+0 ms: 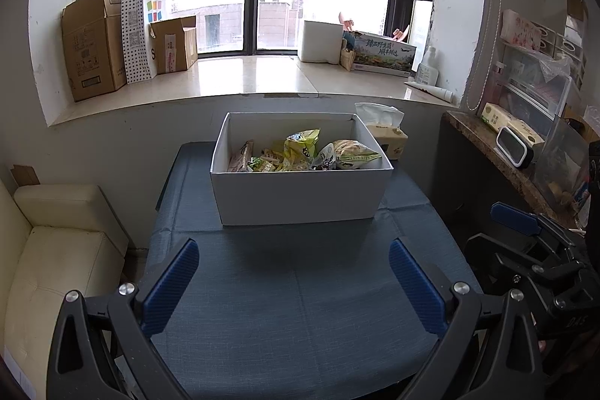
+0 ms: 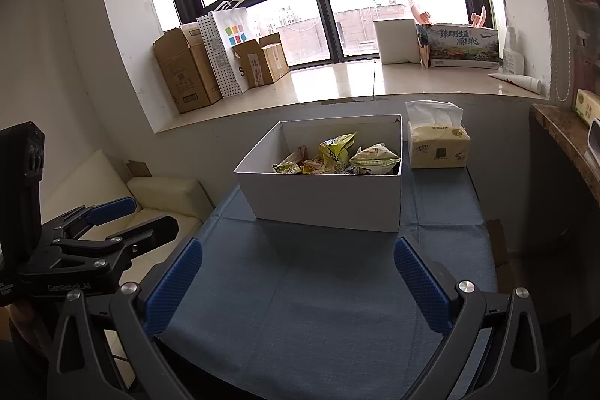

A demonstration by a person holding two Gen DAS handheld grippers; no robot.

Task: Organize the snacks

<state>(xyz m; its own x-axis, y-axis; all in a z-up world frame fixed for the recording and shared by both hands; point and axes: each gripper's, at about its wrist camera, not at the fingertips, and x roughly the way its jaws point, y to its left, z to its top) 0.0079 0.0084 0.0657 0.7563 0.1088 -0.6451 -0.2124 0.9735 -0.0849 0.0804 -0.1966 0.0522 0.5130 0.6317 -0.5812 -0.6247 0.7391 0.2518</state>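
Two grippers near the viewer, both over the blue cloth (image 1: 300, 306) on the table. Left gripper (image 1: 294, 282) jaws spread wide, nothing between them. Right gripper (image 2: 298, 282) same: wide open, empty. Each shows at the edge of the other's view, held side by side, apart. Near half of the cloth bare.

Further back, centre, white box (image 1: 300, 197) sits on the cloth, open top. Snacks (image 1: 303, 152) are piled inside: yellow-green packets, a pale wrapped pack at right, a brownish one at left. Tissue pack (image 2: 438, 147) stands just beside the box's far right corner.

Left of table, cream sofa (image 1: 60, 250). Right, stone shelf (image 1: 483, 137) with clutter.

Far: windowsill (image 1: 243, 77) with cardboard boxes (image 1: 90, 47) and dotted bag (image 1: 144, 29) at left, white block and printed carton (image 1: 382, 53) at right. Window behind.
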